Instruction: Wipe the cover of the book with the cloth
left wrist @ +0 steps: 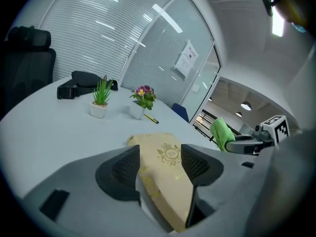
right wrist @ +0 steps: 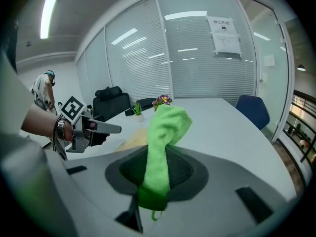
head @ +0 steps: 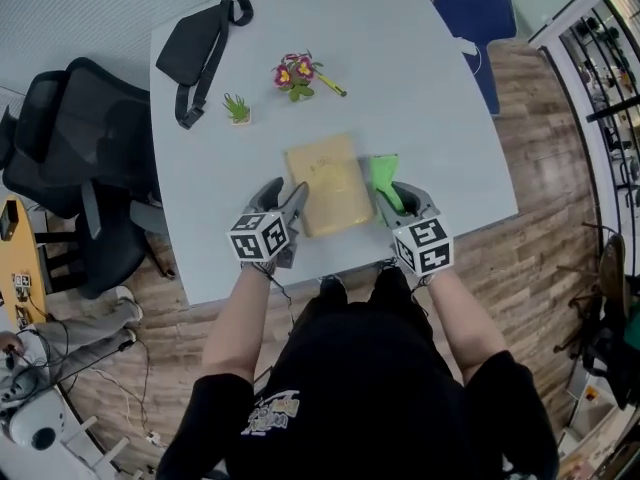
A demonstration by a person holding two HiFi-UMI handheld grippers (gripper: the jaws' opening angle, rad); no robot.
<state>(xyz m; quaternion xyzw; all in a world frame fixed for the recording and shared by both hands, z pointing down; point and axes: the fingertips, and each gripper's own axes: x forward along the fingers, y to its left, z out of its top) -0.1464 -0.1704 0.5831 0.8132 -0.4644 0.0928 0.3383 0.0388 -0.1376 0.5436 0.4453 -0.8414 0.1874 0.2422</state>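
A tan book [head: 327,183] with a gold emblem lies on the grey table [head: 430,108] in front of me. My left gripper [head: 287,196] is at the book's near left edge. In the left gripper view its jaws [left wrist: 162,163] are shut on the book [left wrist: 159,144], which runs between the two pads. My right gripper [head: 398,196] sits just off the book's right side, shut on a bright green cloth [head: 383,173]. In the right gripper view the cloth [right wrist: 165,127] stands up from between the jaws [right wrist: 158,169] and hides the pads.
A black bag [head: 200,48] lies at the table's far left. A small potted plant [head: 237,109], a flower pot [head: 296,74] and a yellow pen [head: 330,86] sit beyond the book. A black office chair [head: 80,158] stands left of the table, a blue chair [head: 478,18] at the far right.
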